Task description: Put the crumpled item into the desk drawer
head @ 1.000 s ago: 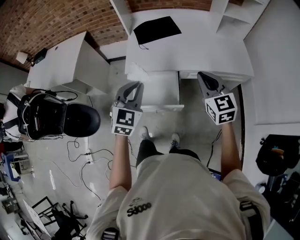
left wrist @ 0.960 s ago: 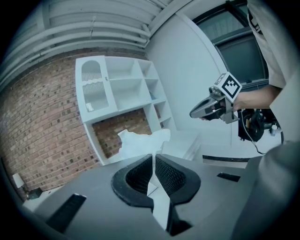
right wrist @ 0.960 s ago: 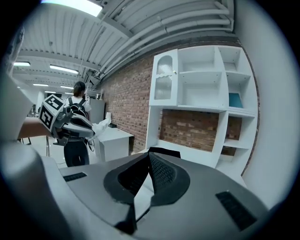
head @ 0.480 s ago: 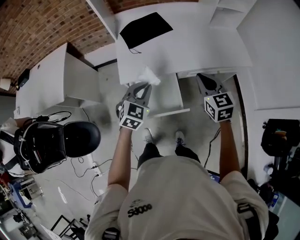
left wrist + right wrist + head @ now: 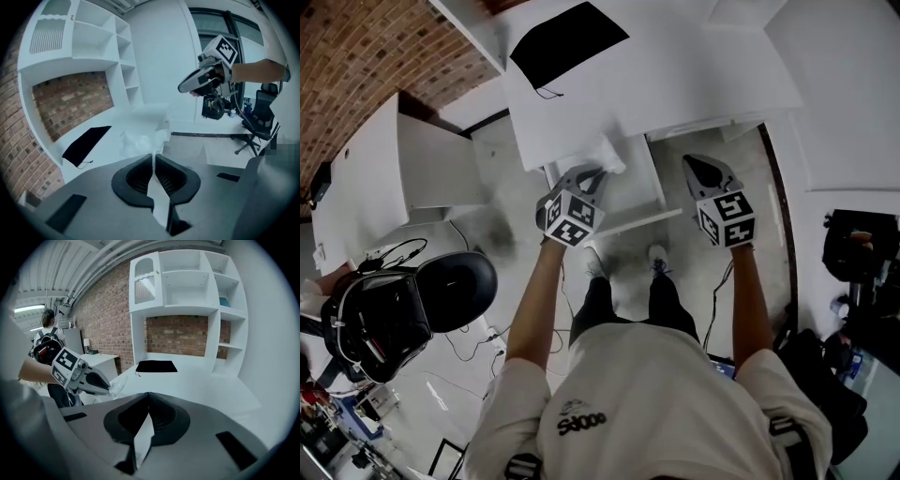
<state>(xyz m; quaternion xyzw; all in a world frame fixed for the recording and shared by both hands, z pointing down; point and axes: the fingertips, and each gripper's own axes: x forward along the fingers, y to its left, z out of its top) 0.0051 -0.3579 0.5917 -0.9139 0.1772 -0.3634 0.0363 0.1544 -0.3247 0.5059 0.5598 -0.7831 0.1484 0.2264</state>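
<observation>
patience pays for the left gripper [image 5: 592, 172], clenched on the crumpled item [image 5: 607, 153], a thin, pale, wrinkled wad poking past its tips over the far left corner of the open desk drawer [image 5: 636, 192]. it should sink inside the smooth white walls before letting go. right gripper [image 5: 700, 165] hangs closed and empty beside the drawer.

Looking straight down: the white desk [image 5: 694, 75] fills twelve o'clock, with a black cloth [image 5: 567, 37] lying on it at eleven. The left tool [image 5: 594, 174] pinches the white crumpled item [image 5: 607, 155] right at the desk edge, above the open drawer [image 5: 633, 222]. The right tool [image 5: 694, 167] hovers at one o'clock, beside the drawer. A black chair [image 5: 455, 286] sits at eight.
</observation>
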